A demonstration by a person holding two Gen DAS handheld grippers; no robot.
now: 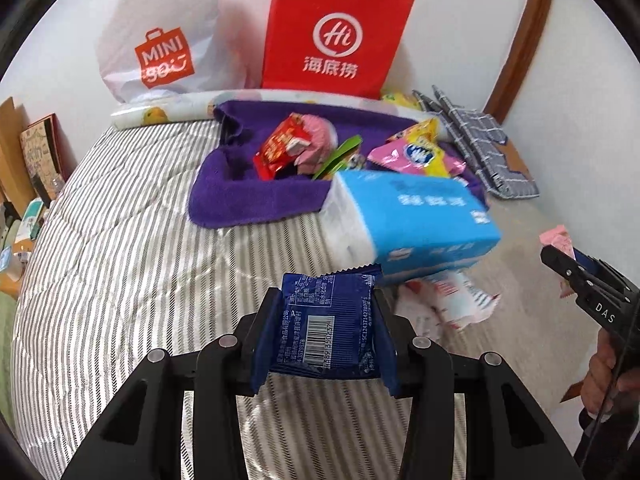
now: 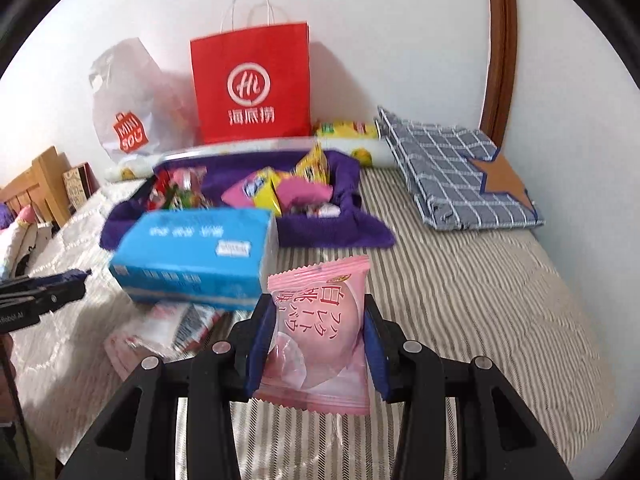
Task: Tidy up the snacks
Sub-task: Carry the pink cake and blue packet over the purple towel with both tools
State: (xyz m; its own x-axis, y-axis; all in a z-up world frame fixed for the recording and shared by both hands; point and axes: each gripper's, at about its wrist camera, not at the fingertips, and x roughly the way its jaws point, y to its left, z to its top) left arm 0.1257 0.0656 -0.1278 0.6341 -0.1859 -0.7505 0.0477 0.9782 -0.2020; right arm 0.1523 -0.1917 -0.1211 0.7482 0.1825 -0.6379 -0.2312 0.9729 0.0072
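My left gripper [image 1: 326,312] is shut on a dark blue snack packet [image 1: 328,320] with a barcode, held above the striped bedspread. My right gripper [image 2: 318,330] is shut on a pink snack packet [image 2: 320,336] with white and red lettering. In the left wrist view the right gripper [image 1: 560,256] shows at the right edge with the pink packet [image 1: 556,238] in it. The left gripper [image 2: 76,280] shows at the left edge of the right wrist view. Ahead lies a purple cloth-lined box [image 1: 248,196] [image 2: 344,232] with several snack packets [image 1: 280,148] [image 2: 264,192] inside.
A blue tissue pack [image 1: 408,220] [image 2: 196,256] sits in front of the box, with a white and red wrapper [image 1: 448,300] [image 2: 168,328] beside it. A red paper bag [image 1: 336,36] [image 2: 252,88] and white plastic bag [image 1: 160,40] [image 2: 124,108] lean on the wall. A checked folded cloth [image 2: 452,172] lies right.
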